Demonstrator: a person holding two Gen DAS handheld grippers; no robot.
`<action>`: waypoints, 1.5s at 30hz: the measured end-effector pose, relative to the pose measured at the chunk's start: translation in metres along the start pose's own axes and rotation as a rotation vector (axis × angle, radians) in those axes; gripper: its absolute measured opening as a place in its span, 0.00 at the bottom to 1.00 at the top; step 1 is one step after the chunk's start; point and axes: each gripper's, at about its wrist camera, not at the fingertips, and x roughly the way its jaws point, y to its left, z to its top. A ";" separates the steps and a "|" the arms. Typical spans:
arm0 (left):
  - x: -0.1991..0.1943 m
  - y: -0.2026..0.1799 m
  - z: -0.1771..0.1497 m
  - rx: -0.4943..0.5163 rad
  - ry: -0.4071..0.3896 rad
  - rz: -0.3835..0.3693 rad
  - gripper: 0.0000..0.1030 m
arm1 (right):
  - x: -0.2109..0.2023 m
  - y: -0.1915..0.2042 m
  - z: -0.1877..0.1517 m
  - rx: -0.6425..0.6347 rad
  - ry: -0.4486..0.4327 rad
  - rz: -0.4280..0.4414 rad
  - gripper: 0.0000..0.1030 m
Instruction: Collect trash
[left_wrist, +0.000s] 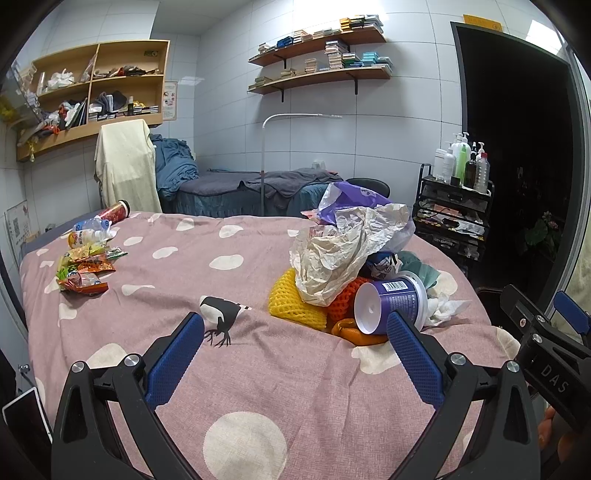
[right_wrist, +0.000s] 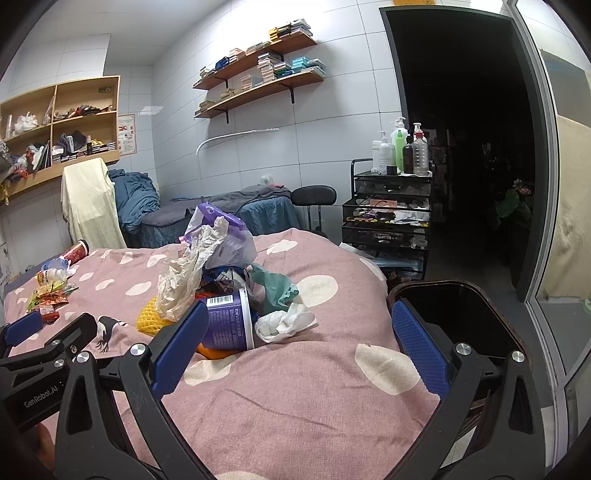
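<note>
A heap of trash lies on the pink spotted bedspread: crumpled paper, a purple cup on its side, yellow foam net, orange peel, white tissue and a purple bag. The heap also shows in the right wrist view, with the cup and tissue. My left gripper is open and empty, just short of the heap. My right gripper is open and empty, near the cup. A dark bin stands at the bed's right edge.
Snack wrappers, small bottles and a red can lie at the bed's far left. A black cart with bottles stands beyond the bed, by a dark doorway. A second bed and shelves are at the back.
</note>
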 end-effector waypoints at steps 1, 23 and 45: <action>0.000 -0.001 -0.001 -0.001 0.001 0.000 0.95 | 0.000 0.000 0.000 0.000 0.000 0.000 0.96; 0.000 -0.001 -0.001 -0.001 0.006 0.000 0.95 | 0.001 0.000 -0.001 -0.003 0.005 -0.001 0.96; 0.020 0.011 -0.002 -0.010 0.087 -0.072 0.95 | 0.025 0.000 -0.001 -0.032 0.086 0.029 0.96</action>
